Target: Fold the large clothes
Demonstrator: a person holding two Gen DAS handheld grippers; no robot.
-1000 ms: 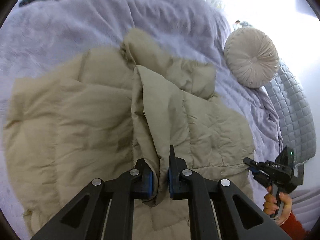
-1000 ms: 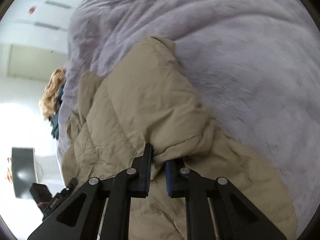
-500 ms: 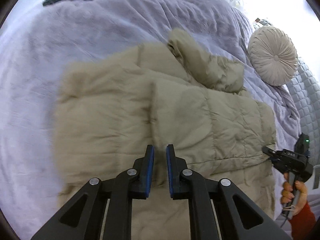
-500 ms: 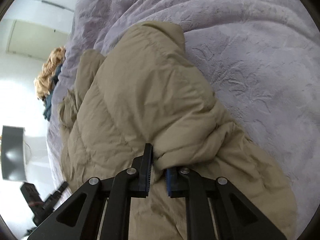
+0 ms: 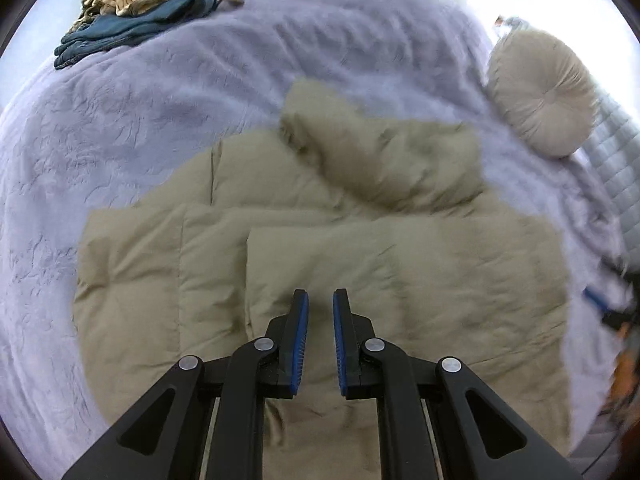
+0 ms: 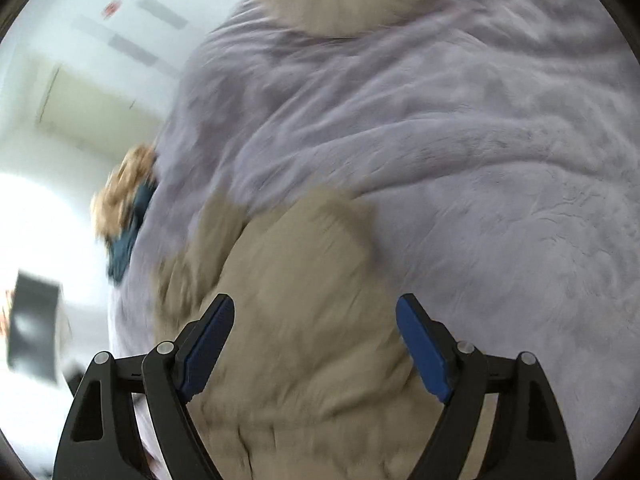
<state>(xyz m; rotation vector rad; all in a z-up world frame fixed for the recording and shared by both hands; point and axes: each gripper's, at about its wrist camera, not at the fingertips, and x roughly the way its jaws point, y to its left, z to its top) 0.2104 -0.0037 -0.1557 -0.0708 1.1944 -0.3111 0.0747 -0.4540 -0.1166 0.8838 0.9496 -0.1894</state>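
Jacket (image 5: 360,248): matt beige quilted cloth, puffy. Blanket (image 5: 160,120): lilac plush, fuzzy nap. Round cushion (image 5: 540,92): velvety, pleated.

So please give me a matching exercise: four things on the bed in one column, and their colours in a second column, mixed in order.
Things:
1. puffy jacket
2. bed blanket
3. folded garment at the far corner
4. pads of the left tool

Colours:
A. dark teal
B. bright blue
C. khaki beige
D. pale lilac

Pairs: 1-C, 2-D, 3-A, 4-B
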